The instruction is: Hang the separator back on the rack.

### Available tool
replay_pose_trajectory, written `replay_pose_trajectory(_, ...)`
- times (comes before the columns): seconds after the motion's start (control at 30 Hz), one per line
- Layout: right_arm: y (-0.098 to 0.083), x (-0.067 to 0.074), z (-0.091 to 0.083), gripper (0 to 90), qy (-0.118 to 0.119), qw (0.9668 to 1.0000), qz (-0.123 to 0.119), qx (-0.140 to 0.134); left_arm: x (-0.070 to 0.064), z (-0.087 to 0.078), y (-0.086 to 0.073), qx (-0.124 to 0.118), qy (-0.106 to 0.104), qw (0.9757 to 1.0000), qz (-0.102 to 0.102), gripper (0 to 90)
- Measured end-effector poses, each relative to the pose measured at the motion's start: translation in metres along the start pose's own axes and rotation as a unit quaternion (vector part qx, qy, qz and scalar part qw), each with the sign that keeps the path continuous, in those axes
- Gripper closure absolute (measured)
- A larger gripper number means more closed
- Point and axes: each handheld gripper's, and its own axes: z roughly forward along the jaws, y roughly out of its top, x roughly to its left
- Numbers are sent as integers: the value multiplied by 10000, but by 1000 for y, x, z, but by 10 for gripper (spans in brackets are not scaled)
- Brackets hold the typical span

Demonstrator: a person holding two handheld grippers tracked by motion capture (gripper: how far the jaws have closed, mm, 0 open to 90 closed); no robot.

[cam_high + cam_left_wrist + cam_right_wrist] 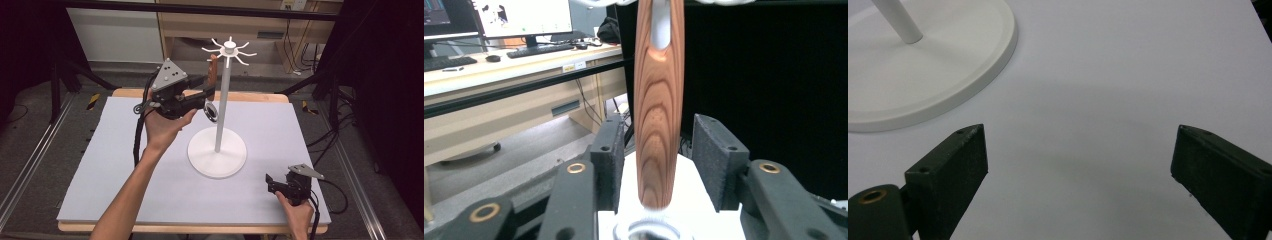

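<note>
Work in hand: hanging a wooden-handled utensil (213, 75) on the white rack (229, 48).
Utensil: hangs upright from a rack hook by the slot in its handle (659, 105), metal end low, beside the pole (221, 107).
Left gripper (209, 90): raised to the hooks; fingers (607, 160) apart, handle between them, gaps either side, judged released.
Right gripper (270, 183): low on the worktop (125, 165), near the rack base (938, 65); fingers (953, 170) wide apart, holding nothing, judged parked clear.

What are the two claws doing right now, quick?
Left claw: open, with gaps on both sides of the wooden handle hanging from the white rack.
Right claw: open, holding nothing.
</note>
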Motion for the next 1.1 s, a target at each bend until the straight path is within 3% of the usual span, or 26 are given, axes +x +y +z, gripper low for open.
replay_pose_trajectory(0.2,0,0,0,84,-6,10000,28,-8,5,-15,-8,123,94,9999,30,469)
replay_pose_trajectory(0.43,0,-1,-1,83,-7,10000,12,-17,10,-33,-32,287,204,9994,76,422)
replay_pose_trajectory(0.67,0,-1,-1,81,-10,10000,27,-31,17,-45,-66,499,347,9981,123,392)
replay_pose_trajectory(0.97,0,-2,-1,79,-20,10000,25,-16,26,-56,-113,832,392,9957,-83,373)
replay_pose_trajectory(1.1,-1,-3,-1,78,-35,10000,35,-11,32,-58,-136,1022,458,9935,-200,366)
